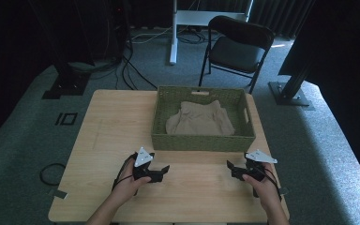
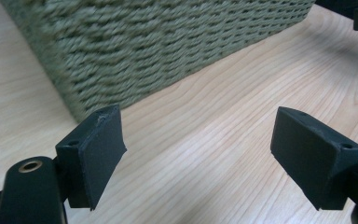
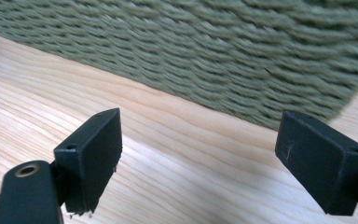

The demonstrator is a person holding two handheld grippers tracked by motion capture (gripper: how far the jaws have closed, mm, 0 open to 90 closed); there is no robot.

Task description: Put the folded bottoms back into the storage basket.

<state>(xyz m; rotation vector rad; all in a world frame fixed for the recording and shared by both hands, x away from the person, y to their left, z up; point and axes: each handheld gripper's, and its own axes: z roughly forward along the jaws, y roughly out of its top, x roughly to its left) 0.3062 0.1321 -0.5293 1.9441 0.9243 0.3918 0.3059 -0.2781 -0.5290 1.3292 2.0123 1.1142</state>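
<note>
Roughly centred on the table, toward its far edge, sits the basket: rectangular, woven olive-green rope, straight walls, slot handle in the far wall and another in the right short wall. Weave runs in horizontal twisted rows, seen close in both gripper views. Table top is pale wood w/ visible grain, rounded corners.

Inside basket: beige cloth, bunched & folded, lying on the floor of it, covering the middle and leaning toward the near wall. Soft creases, no print visible.

Beyond basket, on the carpet: black folding chair and a white stand leg. Left of basket, off the table, a cable loop on the floor.

Left gripper: on the near side of basket, by its front-left corner, just above or on the table top, can't tell which. Held in person's left hand. Jaws stand wide apart, nothing betw. them, pads bare; only wood grain shows in the gap. Basket's corner sits just ahead of the left pad, apart from it.

Right gripper: near side of basket, by front-right corner, held in right hand. Jaws likewise spread wide, empty, touching nothing. Basket's front wall runs across ahead of them, not in contact.

Both grippers point inward toward each other, well apart, basket's front wall behind the gap.
</note>
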